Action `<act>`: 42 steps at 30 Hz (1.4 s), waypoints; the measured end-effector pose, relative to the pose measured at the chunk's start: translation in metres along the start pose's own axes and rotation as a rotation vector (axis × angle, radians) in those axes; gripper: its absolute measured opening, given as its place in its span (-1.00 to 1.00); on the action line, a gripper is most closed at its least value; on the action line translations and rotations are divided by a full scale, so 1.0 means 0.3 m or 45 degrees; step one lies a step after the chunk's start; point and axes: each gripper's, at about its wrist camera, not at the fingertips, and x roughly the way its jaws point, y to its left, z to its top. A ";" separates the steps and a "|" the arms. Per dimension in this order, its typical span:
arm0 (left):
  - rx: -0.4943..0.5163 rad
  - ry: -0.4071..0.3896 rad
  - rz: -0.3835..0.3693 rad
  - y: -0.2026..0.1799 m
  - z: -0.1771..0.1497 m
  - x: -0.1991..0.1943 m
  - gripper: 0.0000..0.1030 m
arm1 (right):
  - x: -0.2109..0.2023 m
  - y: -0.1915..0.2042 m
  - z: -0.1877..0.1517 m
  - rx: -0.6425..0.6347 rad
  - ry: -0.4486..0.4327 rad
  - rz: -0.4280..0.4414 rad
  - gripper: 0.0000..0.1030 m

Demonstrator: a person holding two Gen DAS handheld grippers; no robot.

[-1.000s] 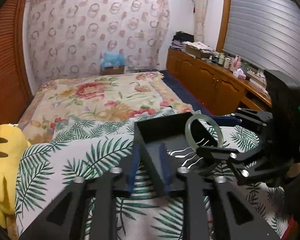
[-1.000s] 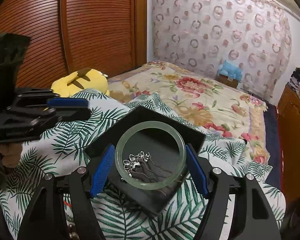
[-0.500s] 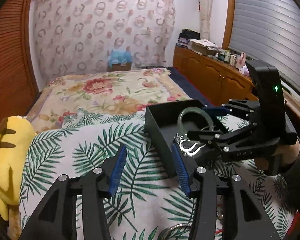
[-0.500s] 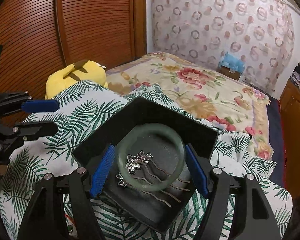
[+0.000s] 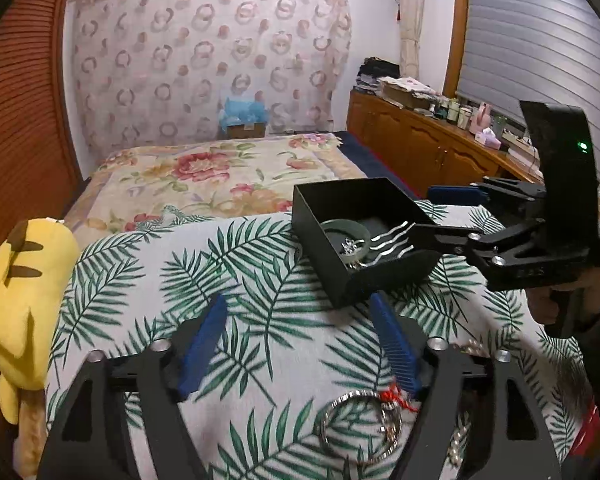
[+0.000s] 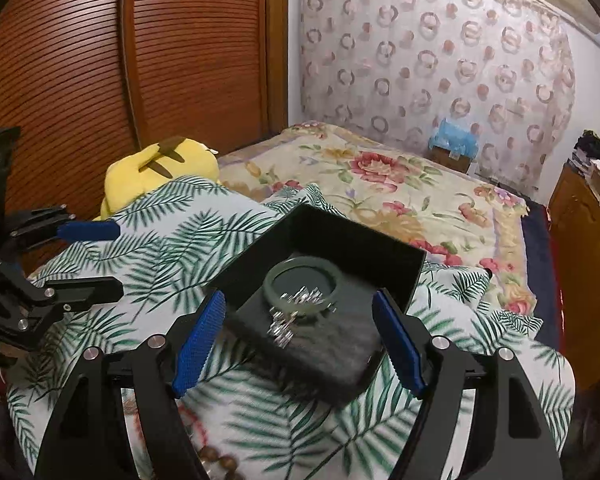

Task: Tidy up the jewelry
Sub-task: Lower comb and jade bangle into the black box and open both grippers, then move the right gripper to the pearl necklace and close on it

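A black open box (image 5: 332, 204) (image 6: 364, 248) stands on the palm-leaf cloth. A green jade bangle (image 5: 364, 230) (image 6: 304, 278) lies flat inside it with a silver hair comb (image 5: 392, 240) (image 6: 295, 312). My right gripper (image 6: 297, 340) is open and empty just behind the box's near wall; in the left wrist view it shows to the right of the box (image 5: 440, 216). My left gripper (image 5: 300, 344) is open and empty, left of and nearer than the box. A silver bracelet with red thread (image 5: 364, 428) lies just below it.
A yellow plush toy (image 5: 19, 304) (image 6: 159, 168) sits at the cloth's left edge. Wooden beads (image 6: 215, 460) and more jewelry (image 5: 460, 440) lie near the front. A floral bedspread (image 5: 203, 176) lies beyond, a wooden cabinet (image 5: 428, 152) at right.
The right gripper opened and let the jade bangle go; it now lies flat in the box. The left gripper let go of the box wall, opened and drew back left.
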 end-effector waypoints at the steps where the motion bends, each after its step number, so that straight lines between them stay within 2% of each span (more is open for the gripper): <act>1: 0.003 0.000 -0.003 -0.003 -0.010 -0.011 0.48 | -0.012 0.010 -0.006 0.001 -0.001 0.001 0.52; 4: 0.011 -0.001 -0.008 -0.008 -0.035 -0.036 0.60 | -0.052 0.043 -0.045 0.008 0.008 0.000 0.42; 11: 0.031 0.003 -0.033 -0.026 -0.107 -0.095 0.65 | -0.113 0.096 -0.147 0.047 0.049 -0.011 0.20; 25: 0.042 0.015 -0.081 -0.038 -0.209 -0.159 0.73 | -0.166 0.176 -0.314 0.116 0.125 -0.006 0.04; 31: 0.040 0.037 -0.091 -0.041 -0.239 -0.153 0.73 | -0.146 0.198 -0.343 0.131 0.152 0.023 -0.03; 34: 0.034 0.042 -0.096 -0.039 -0.247 -0.150 0.73 | -0.134 0.199 -0.346 0.138 0.162 0.027 -0.13; 39: 0.041 0.050 -0.100 -0.051 -0.253 -0.141 0.73 | -0.123 0.189 -0.362 0.152 0.185 0.037 -0.43; 42: 0.044 0.060 -0.100 -0.056 -0.256 -0.131 0.73 | -0.130 0.188 -0.369 0.148 0.185 0.037 -0.46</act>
